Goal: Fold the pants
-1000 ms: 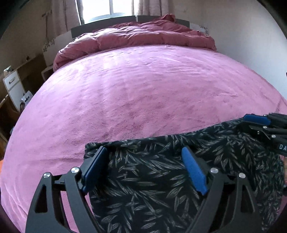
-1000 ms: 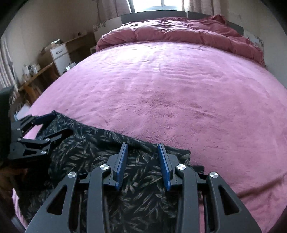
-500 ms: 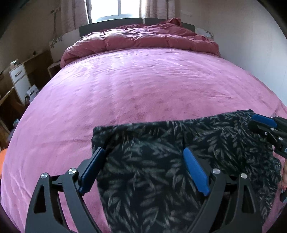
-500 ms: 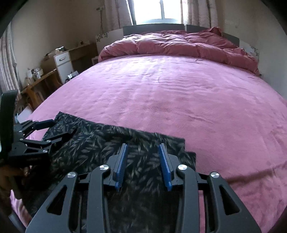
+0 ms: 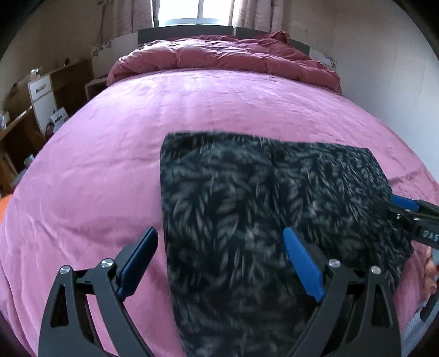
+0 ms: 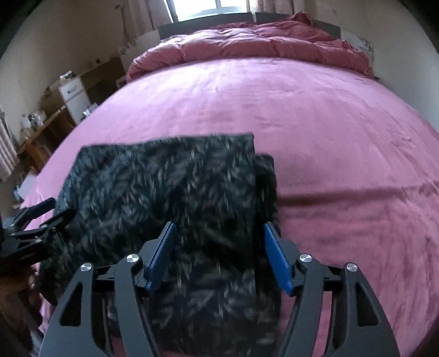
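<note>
Folded pants (image 5: 247, 206) flat on bed (image 5: 109, 153), left gripper (image 5: 219, 261) and right gripper (image 6: 219, 258) both opening, gripping nothing; second layer edge (image 6: 267, 192) seen only from right wrist.

Light: bright window (image 5: 198, 12) far ahead of my jaws.
Blur: pants (image 5: 247, 219) between my jaws look smeared.
Edges: bent, dark corners.
</note>
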The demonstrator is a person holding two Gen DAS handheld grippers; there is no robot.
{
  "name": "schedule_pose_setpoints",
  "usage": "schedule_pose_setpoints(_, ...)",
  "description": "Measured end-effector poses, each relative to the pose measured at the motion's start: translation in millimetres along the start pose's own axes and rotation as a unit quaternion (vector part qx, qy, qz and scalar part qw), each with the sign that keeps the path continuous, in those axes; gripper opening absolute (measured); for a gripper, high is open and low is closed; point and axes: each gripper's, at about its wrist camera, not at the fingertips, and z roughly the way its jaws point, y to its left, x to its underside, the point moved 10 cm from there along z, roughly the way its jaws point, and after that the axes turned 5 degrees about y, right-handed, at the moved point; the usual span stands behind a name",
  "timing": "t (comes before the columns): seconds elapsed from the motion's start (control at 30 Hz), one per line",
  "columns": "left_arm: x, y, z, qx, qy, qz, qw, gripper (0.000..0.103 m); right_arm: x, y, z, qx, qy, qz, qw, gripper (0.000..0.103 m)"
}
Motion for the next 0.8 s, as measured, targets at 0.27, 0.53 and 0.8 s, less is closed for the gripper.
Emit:
schedule_pose_setpoints(0.27,49,5,-16,0.059,0.014,-0.033,0.9976,0.095,22,-3,-10,0.014,0.005,0.004,1.0,0.078)
schedule_pose_setpoints(0.53,78,8,-30,0.124,0.015,-0.061,0.9902,0.096,35,-28,-11,-0.042,0.033,0.084,0.995,0.081)
schedule_pose_setpoints(0.8,58,11,-17,0.22,0.034,-0.104,0.9695,0.099,37,-33,-1,-0.103,0.063,0.12,0.985,0.082)
